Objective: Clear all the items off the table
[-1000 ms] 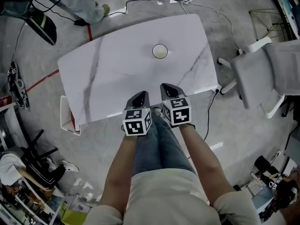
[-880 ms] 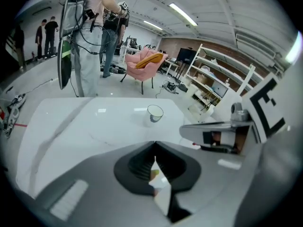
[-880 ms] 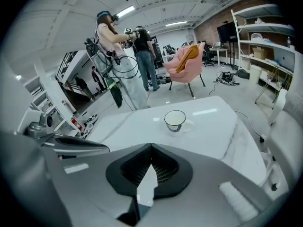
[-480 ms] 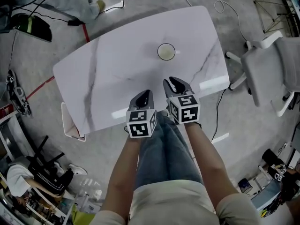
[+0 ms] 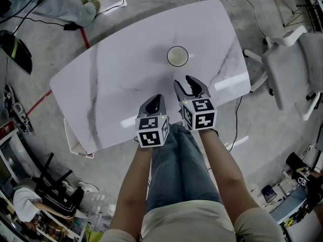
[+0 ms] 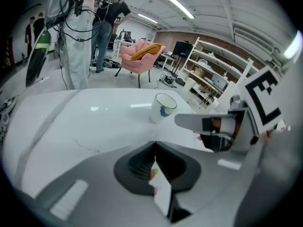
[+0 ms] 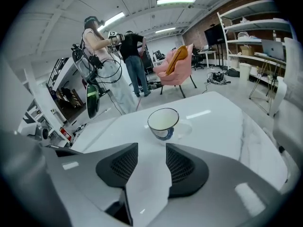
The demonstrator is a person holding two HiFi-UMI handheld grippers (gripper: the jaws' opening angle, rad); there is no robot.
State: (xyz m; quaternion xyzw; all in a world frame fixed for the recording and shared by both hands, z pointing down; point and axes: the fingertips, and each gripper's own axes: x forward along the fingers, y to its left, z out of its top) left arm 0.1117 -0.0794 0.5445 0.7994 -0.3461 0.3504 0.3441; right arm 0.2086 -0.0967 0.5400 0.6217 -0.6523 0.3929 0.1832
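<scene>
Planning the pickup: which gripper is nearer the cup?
Right. The right gripper, whose empty jaws have just been opening, is short of the cup and aimed at it. The left gripper, shut, is farther back, off to the cup's left.

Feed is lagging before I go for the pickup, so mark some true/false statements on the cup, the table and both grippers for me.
1. The cup stands upright on the table. True.
2. The right gripper is shut on the cup. False: its jaws stand apart and have just been opening, with nothing between them; the cup is ahead, untouched.
3. The left gripper has its jaws together. True.
4. Several items remain on the table. False: only the cup shows on it.
</scene>
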